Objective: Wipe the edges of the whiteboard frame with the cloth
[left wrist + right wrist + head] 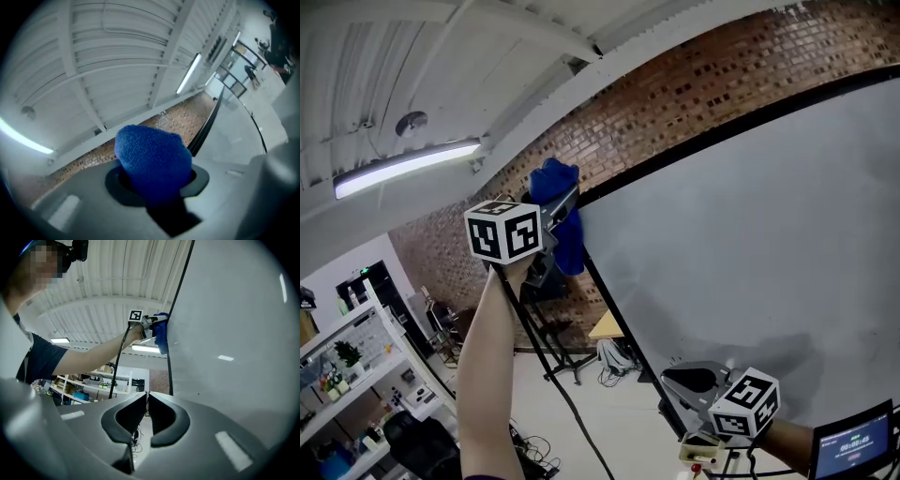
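The big white whiteboard (750,244) has a thin black frame (169,376). The fuzzy blue cloth (558,211) sits at the frame's top left corner. The left gripper (154,183) pinches the cloth. The right gripper (146,413) is squeezed closed, empty, low by the left edge.

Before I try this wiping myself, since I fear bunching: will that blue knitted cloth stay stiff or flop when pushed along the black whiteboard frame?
Probably floppy: the blue knitted cloth droops below the left gripper. Likely light for its size, since one pinch between the jaws carries all of it. Its nubby knit should drag rather than slide on the black whiteboard frame.
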Demonstrator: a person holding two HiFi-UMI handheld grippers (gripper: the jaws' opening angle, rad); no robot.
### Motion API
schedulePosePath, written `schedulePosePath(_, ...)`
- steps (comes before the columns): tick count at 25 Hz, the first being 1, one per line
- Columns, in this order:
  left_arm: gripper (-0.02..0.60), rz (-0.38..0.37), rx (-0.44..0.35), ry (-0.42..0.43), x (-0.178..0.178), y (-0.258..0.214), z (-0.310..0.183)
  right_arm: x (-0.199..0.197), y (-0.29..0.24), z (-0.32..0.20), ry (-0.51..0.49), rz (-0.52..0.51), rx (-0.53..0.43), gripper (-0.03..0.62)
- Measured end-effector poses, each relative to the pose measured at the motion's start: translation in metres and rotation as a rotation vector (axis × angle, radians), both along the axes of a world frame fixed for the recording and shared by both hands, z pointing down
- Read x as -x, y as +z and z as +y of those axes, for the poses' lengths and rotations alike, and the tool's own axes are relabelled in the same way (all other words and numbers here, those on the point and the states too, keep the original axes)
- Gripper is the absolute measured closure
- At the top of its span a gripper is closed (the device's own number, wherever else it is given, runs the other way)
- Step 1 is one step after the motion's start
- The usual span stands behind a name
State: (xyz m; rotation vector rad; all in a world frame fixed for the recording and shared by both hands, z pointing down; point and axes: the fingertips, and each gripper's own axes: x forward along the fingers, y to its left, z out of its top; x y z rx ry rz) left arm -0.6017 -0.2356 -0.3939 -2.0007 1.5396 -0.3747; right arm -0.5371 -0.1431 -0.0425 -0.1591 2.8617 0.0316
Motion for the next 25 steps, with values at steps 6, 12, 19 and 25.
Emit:
schedulePosePath(6, 0.457, -0.159, 0.089, 0.068, -0.060, 0.005, 0.001, -0.005, 0.013, 0.002, -0.012, 0.006, 0.036, 0.571)
schedulePosePath(12, 0.456, -0.121, 0.124, 0.189, -0.104, 0.004, 0.004, -0.026, 0.016, 0.001, 0.007, -0.001, 0.051, 0.571)
schedulePosePath(19, 0.456, -0.043, 0.124, 0.291, -0.149, 0.003, 0.008, -0.060, 0.024, -0.001, 0.026, -0.020, 0.084, 0.572)
schedulePosePath(25, 0.456, 0.087, 0.070, 0.368, -0.176, -0.006, 0.013, -0.090, 0.033, 0.000, 0.049, -0.012, 0.098, 0.571)
